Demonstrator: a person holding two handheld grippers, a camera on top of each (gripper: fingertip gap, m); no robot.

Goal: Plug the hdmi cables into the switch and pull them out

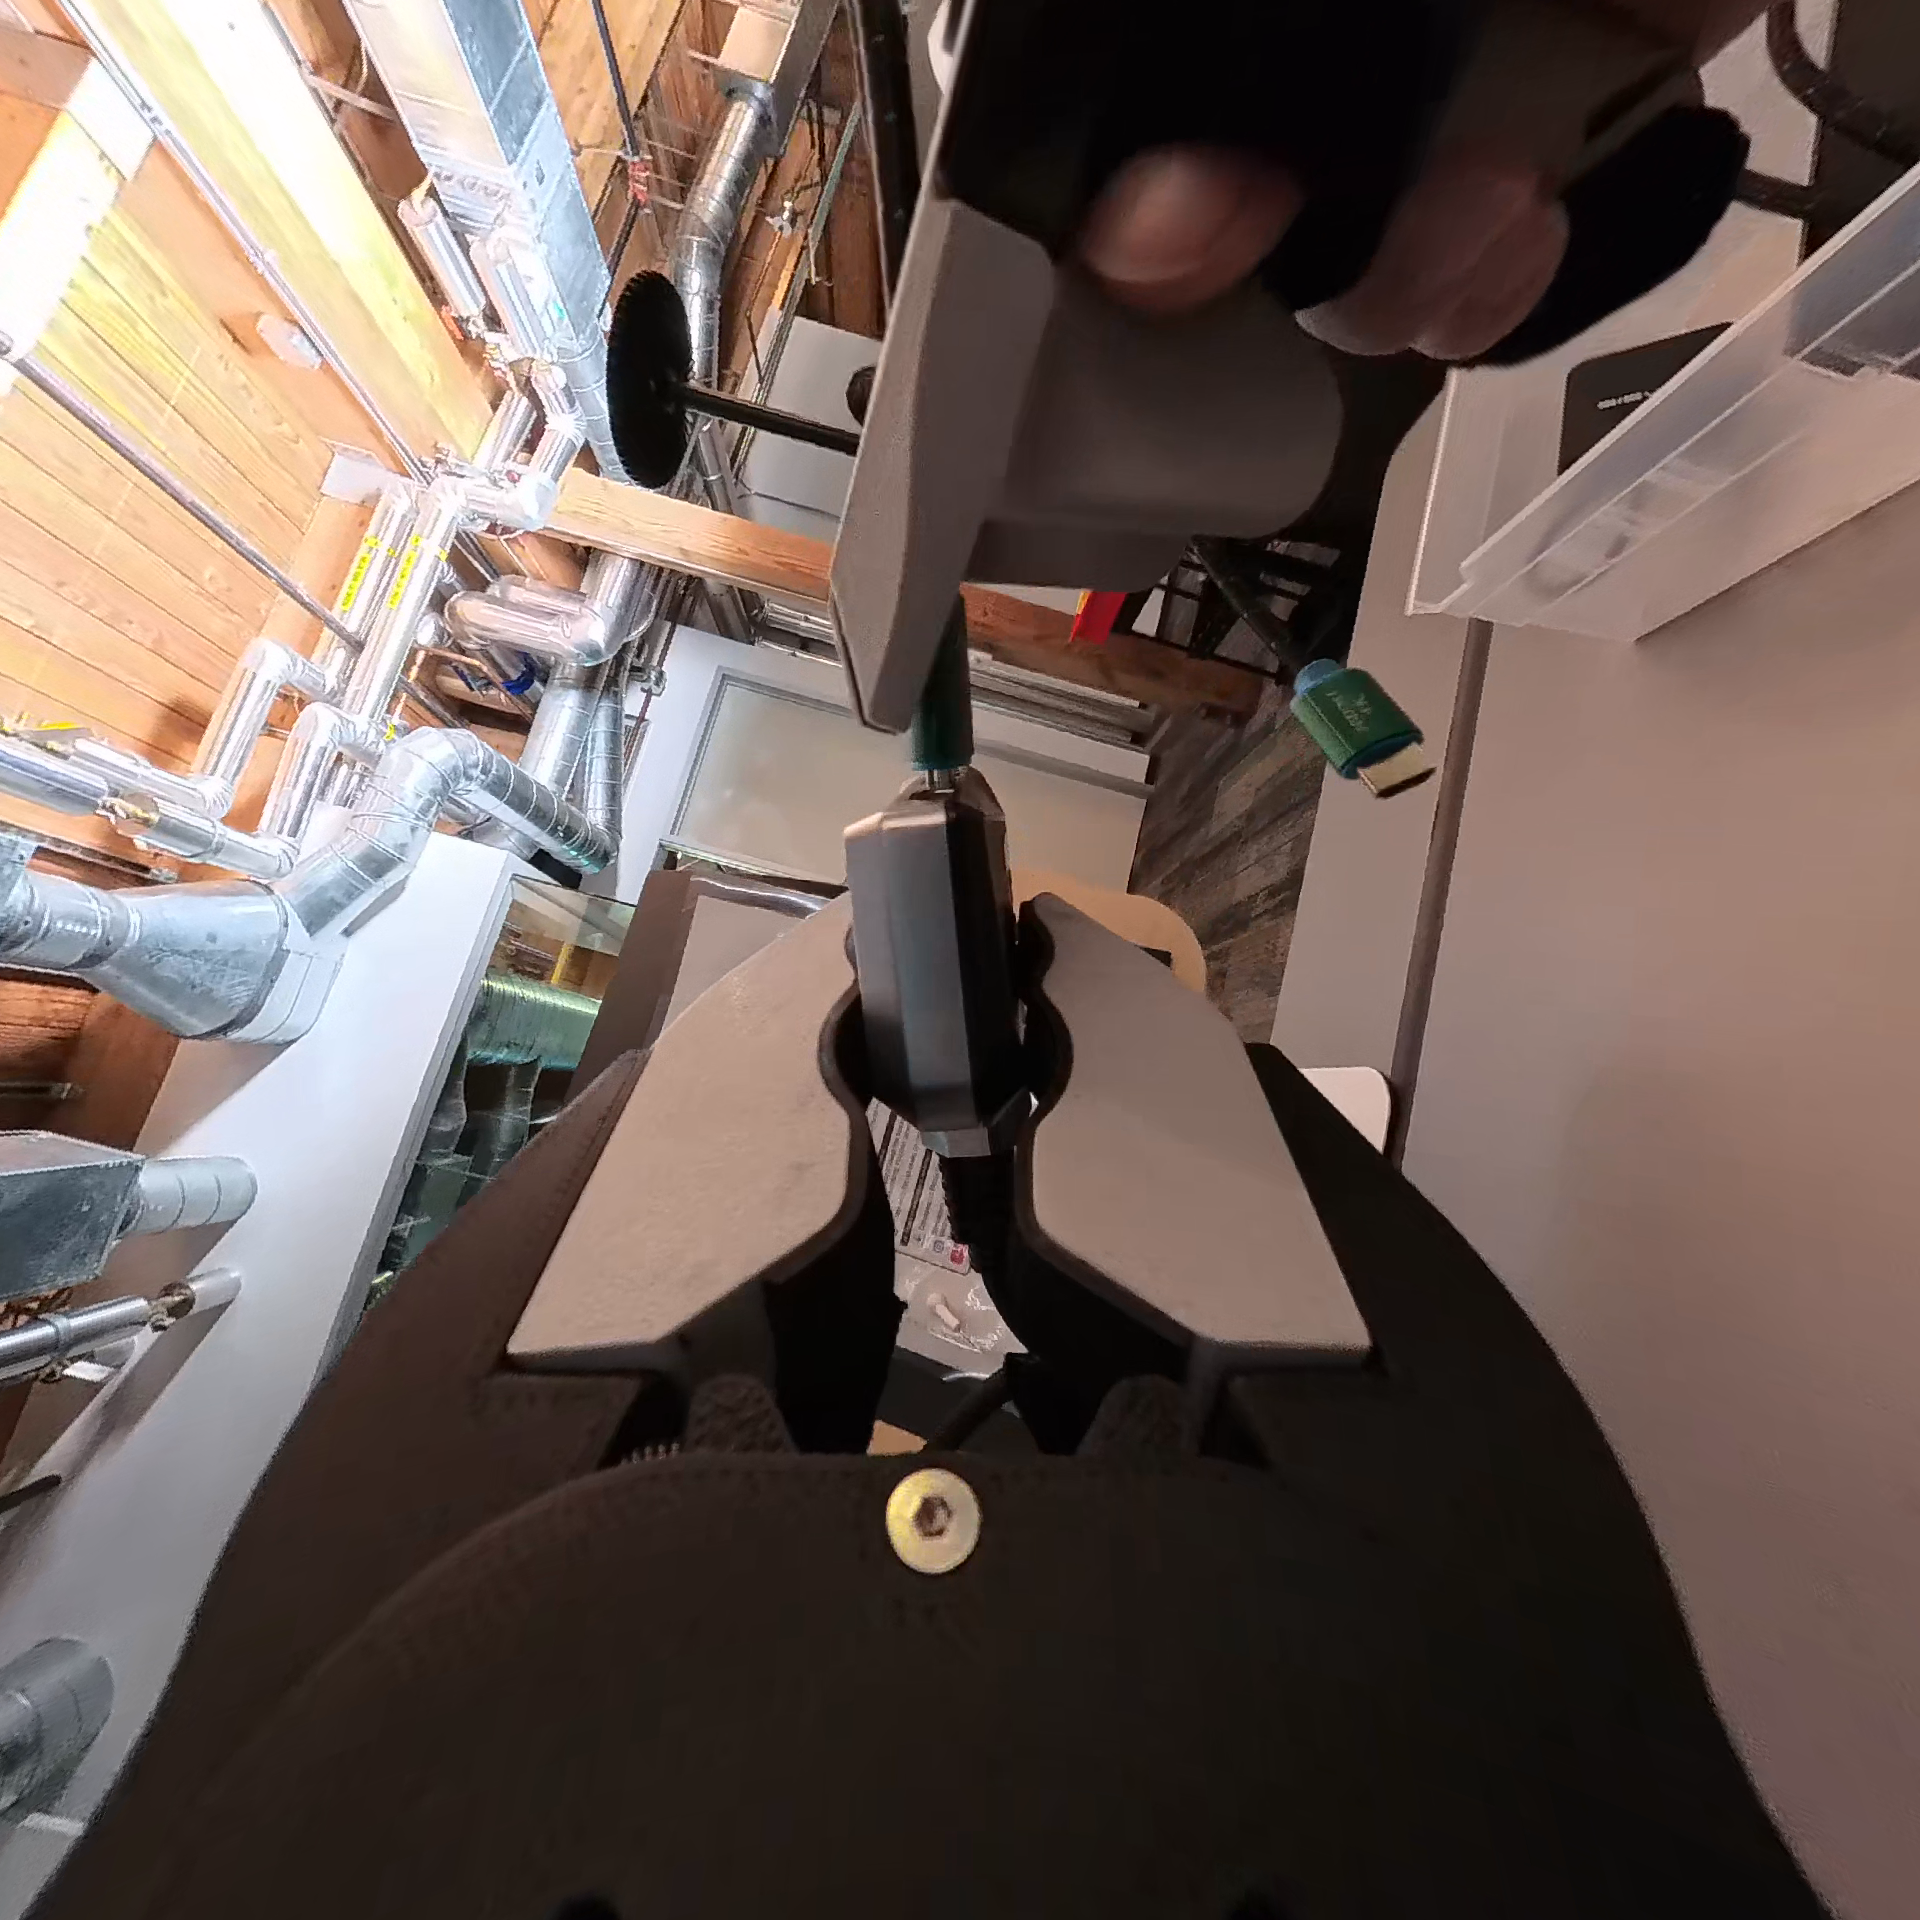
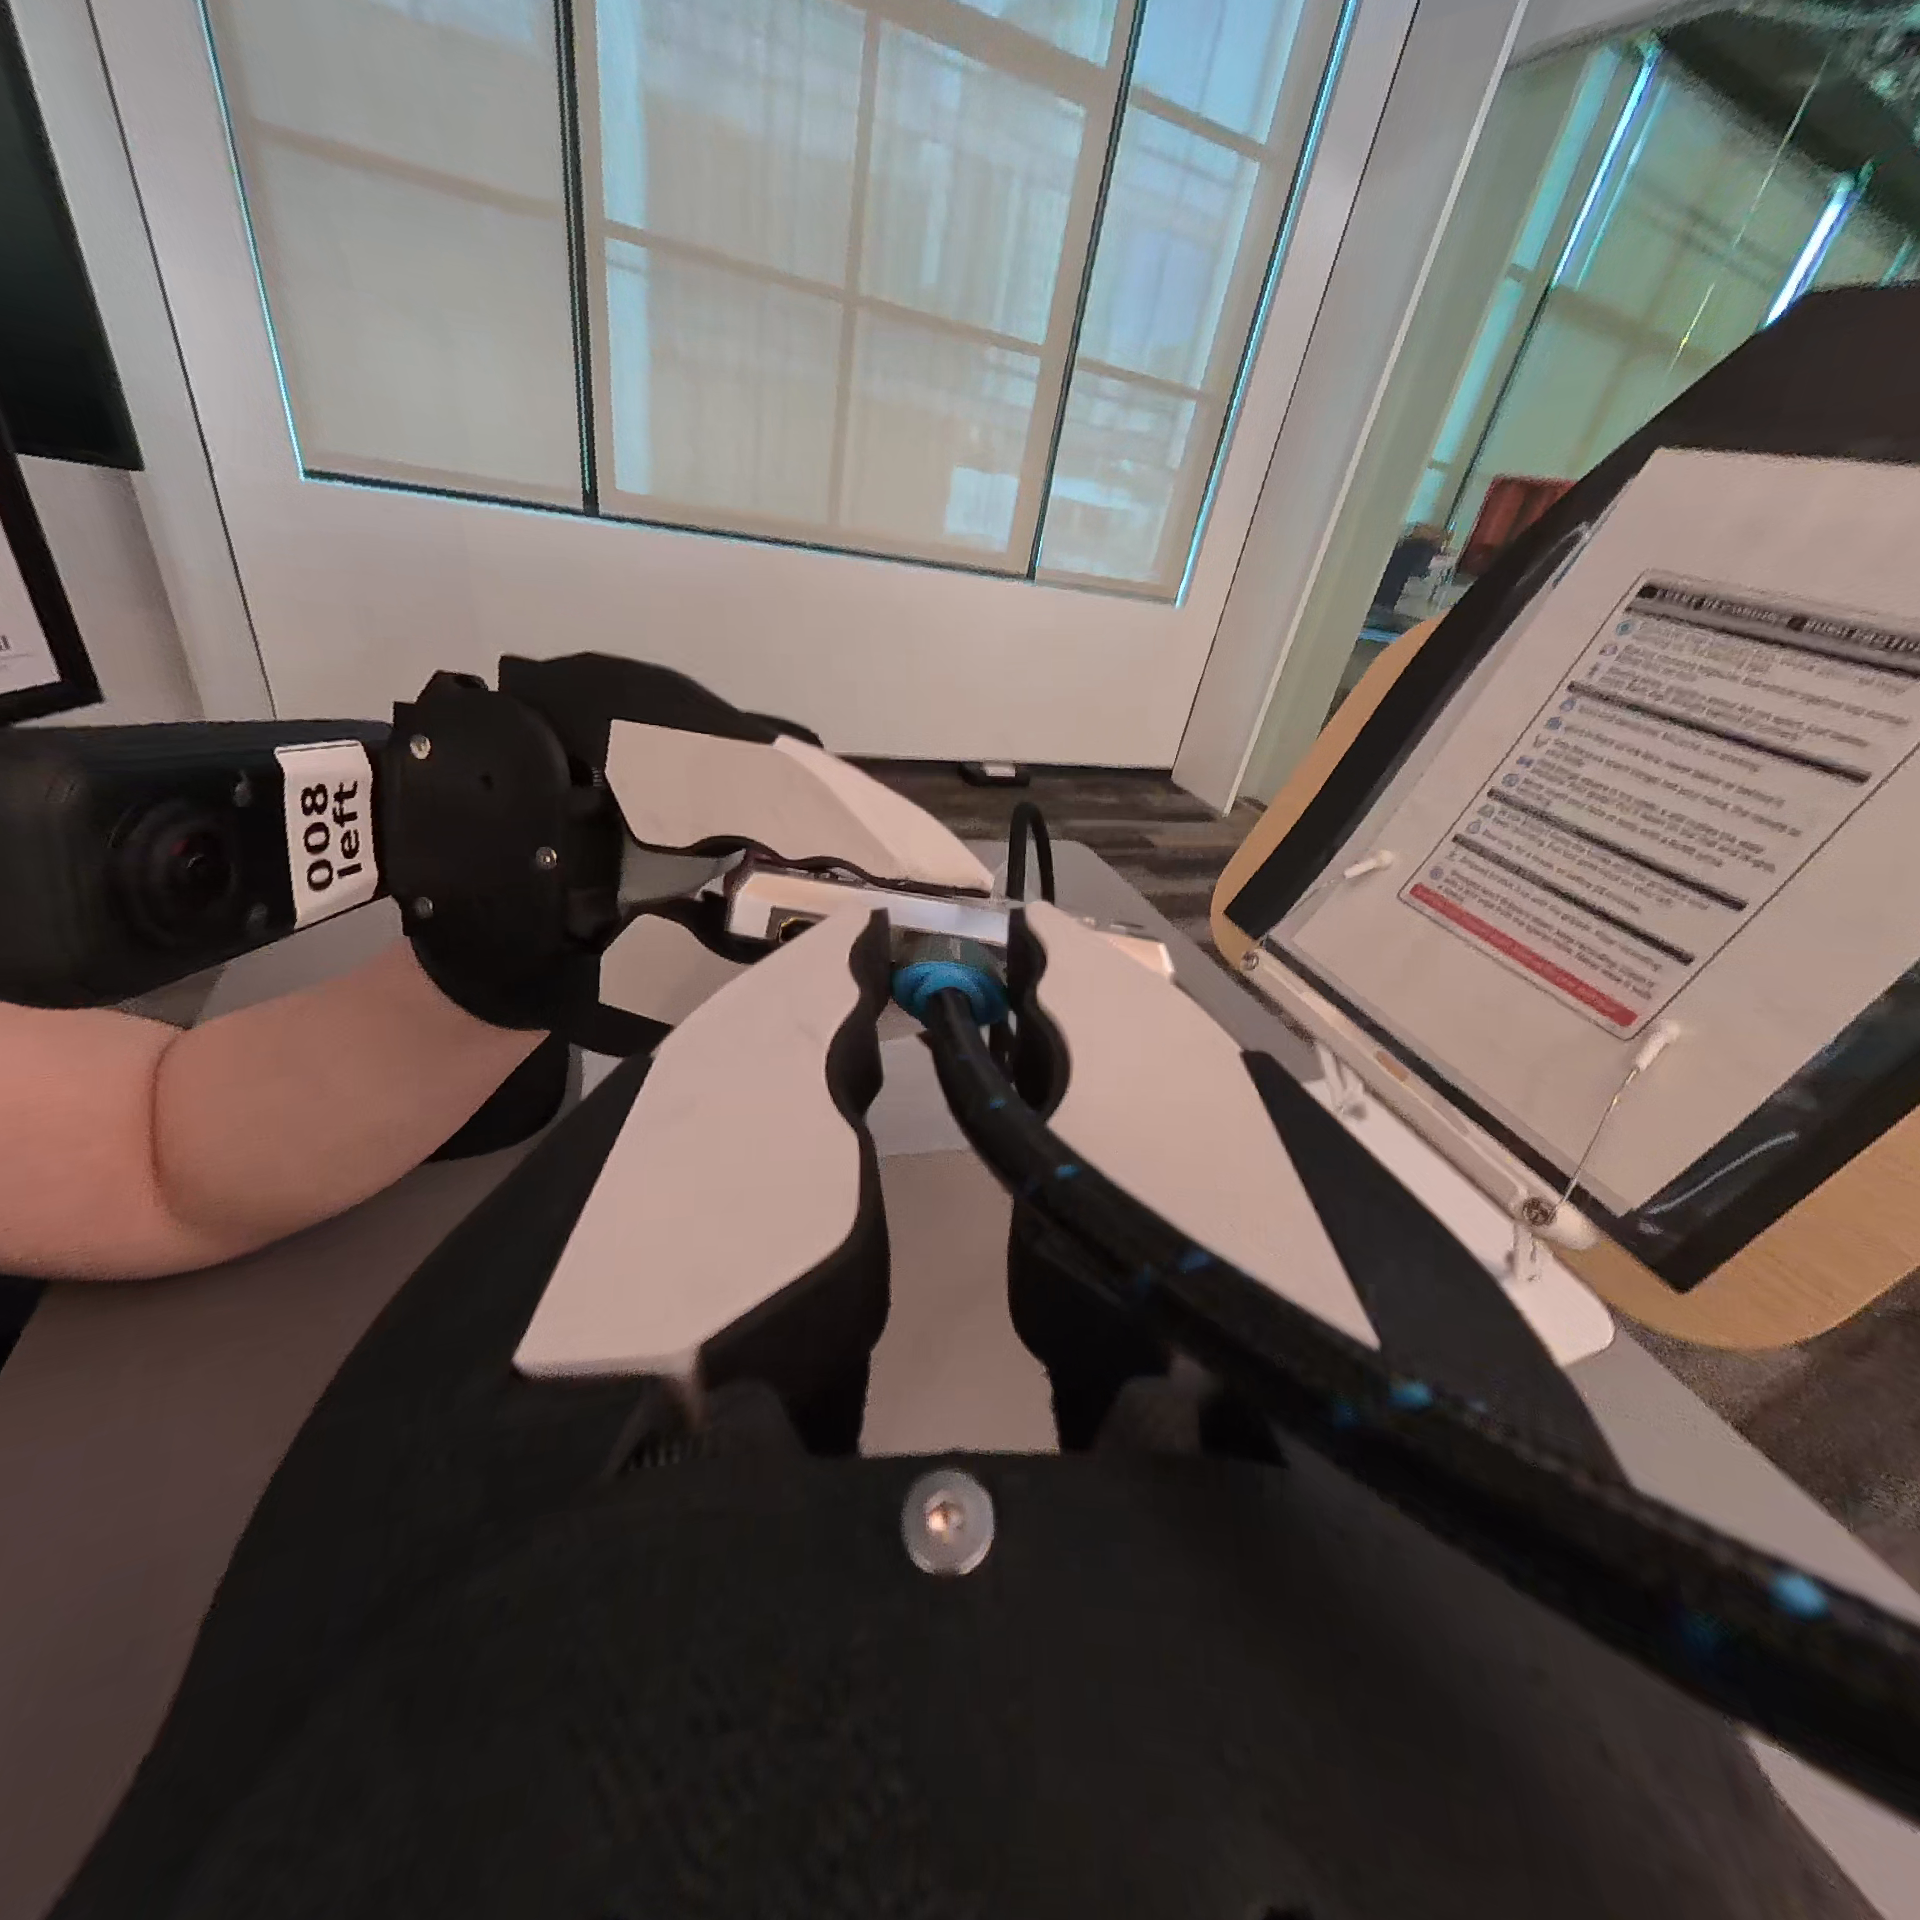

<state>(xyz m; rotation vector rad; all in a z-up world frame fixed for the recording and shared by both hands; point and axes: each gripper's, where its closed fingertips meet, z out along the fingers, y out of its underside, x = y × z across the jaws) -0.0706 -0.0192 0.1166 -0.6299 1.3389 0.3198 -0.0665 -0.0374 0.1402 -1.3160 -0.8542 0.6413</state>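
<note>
My left gripper (image 1: 940, 935) is shut on the slim grey switch (image 1: 925, 987), gripping its sides with the far end sticking out. My right gripper (image 2: 948, 930) is shut on an hdmi plug with a blue-green collar (image 2: 940, 982). Its black braided cable (image 2: 1247, 1247) trails to the lower right. In the left wrist view this plug (image 1: 940, 727) points at the switch's far end, its metal tip at the port. A second green hdmi plug (image 1: 1361, 732) lies loose to the right. The right wrist view shows the left gripper (image 2: 831, 894) holding the switch (image 2: 790, 891).
A clear plastic bin (image 1: 1714, 395) stands on the grey table (image 1: 1662, 1143). A framed printed sheet on a stand (image 2: 1610, 831) stands close on the right, with a tan board behind it. A person's forearm (image 2: 208, 1122) rests at the left.
</note>
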